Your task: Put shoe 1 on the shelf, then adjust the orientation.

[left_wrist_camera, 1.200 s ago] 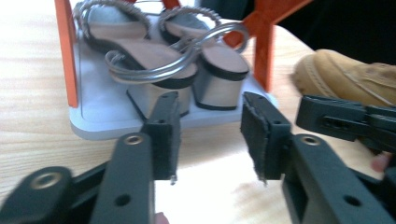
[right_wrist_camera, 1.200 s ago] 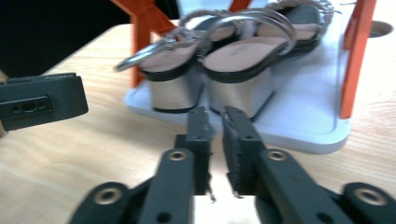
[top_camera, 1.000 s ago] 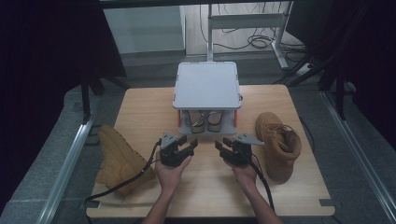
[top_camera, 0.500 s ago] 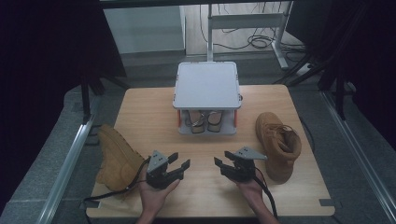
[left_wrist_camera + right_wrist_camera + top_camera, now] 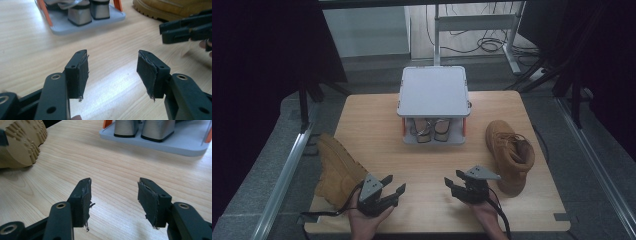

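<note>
The left tool (image 5: pixel 393 188) sits low over the front of the wooden counter (image 5: pixel 372 125), its jaws spread with only bare wood between them; they have just been opening. The right tool (image 5: pixel 454 181) faces it across a gap of bare counter, jaws likewise spread on nothing and just been opening. Both sit close to the counter's near edge, held by hands rising from the bottom of the high view.

The tan boot on its side (image 5: pixel 337 167) lies just left of the left tool, its sole toward the counter's left edge and partly overhanging it. The upright tan boot (image 5: pixel 508 152) stands just right of the right tool, near the right edge. Between the tools and the grey two-tier shoe rack (image 5: pixel 433 90) at the back centre, a broad strip of wood is free. A pair of heeled shoes (image 5: pixel 429 129) stands on the rack's lower shelf, heels facing forward.

In the left gripper view, the right tool (image 5: pixel 165 30) shows at upper right, near the upright boot's sole.
</note>
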Demonstrator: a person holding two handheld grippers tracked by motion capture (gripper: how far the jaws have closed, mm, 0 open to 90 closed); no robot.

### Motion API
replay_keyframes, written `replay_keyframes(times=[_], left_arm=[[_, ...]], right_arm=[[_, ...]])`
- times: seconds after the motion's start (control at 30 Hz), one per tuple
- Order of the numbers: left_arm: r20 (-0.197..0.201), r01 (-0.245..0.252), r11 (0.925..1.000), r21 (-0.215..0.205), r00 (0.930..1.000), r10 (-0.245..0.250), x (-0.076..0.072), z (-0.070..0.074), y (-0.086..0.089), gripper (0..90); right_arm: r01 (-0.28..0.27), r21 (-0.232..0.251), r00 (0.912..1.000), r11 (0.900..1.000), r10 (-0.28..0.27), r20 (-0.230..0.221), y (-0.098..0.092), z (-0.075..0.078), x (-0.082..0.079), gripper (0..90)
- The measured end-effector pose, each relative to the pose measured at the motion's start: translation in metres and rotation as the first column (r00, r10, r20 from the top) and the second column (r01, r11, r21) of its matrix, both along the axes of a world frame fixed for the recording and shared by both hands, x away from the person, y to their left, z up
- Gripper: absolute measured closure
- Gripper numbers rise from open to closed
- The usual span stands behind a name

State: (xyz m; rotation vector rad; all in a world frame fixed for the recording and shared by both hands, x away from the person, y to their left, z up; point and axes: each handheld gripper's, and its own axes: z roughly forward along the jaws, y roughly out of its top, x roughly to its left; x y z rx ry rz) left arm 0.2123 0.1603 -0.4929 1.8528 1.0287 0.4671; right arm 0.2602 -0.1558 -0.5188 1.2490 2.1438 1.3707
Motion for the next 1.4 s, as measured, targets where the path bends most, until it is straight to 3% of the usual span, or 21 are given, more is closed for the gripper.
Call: replay_keyframes(times=[0.17,0.37,0.47,0.6,0.77,0.93,1.0,1.03,1.1,1.2,1.4], left_arm=[[-0.015,0.014,0.9997,-0.017,0.9998,-0.015,-0.001,-0.001,-0.001,42.5],[0.023,-0.007,0.9999,-0.01,0.9997,0.008,-0.005,0.006,0.005,43.4],[0.067,-0.027,0.9996,0.004,0.9974,0.027,-0.009,0.012,0.013,49.4],[0.065,-0.019,0.9998,-0.003,0.9977,0.019,-0.013,0.017,0.024,70.1],[0.087,-0.047,0.9985,0.027,0.9952,0.045,-0.021,0.028,0.039,81.3],[0.152,-0.121,0.9926,-0.01,0.981,0.121,-0.038,0.052,0.075,85.1],[0.178,-0.16,0.9869,-0.021,0.9707,0.161,-0.044,0.061,0.09,85.4],[0.201,-0.185,0.9818,-0.043,0.9611,0.19,-0.05,0.067,0.101,85.5],[0.214,-0.215,0.9735,-0.078,0.9501,0.227,-0.056,0.072,0.115,85.9],[0.19,-0.232,0.9661,-0.114,0.9495,0.25,-0.063,0.072,0.134,86.0],[0.132,-0.269,0.9591,-0.087,0.9511,0.279,-0.066,0.05,0.147,86.0]], right_arm=[[0.003,0.007,1.0,1.0,-0.003,0.002,-0.003,0.001,-0.002,44.7],[-0.001,0.004,0.9999,1.0,0.001,0.013,-0.002,0.004,-0.003,44.8],[-0.003,-0.003,0.9999,1.0,0.003,0.015,-0.002,0.003,-0.003,44.8],[-0.012,-0.019,0.9996,1.0,0.013,0.027,0.0,0.003,-0.004,44.8],[-0.01,-0.018,0.9998,1.0,0.01,0.018,0.0,0.003,-0.004,44.8],[-0.007,-0.01,0.9996,1.0,0.008,0.026,-0.001,0.006,-0.005,44.8],[-0.002,-0.004,0.9997,1.0,0.002,0.023,-0.002,0.006,-0.005,44.8],[-0.002,-0.002,0.9998,1.0,0.002,0.02,-0.002,0.006,-0.005,44.9],[-0.002,0.0,0.9999,1.0,0.002,0.015,-0.003,0.006,-0.005,45.3],[-0.006,0.004,0.9999,1.0,0.006,0.01,-0.002,0.006,-0.004,45.4],[-0.01,-0.002,0.9999,1.0,0.01,-0.006,0.0,0.003,-0.003,45.4]])
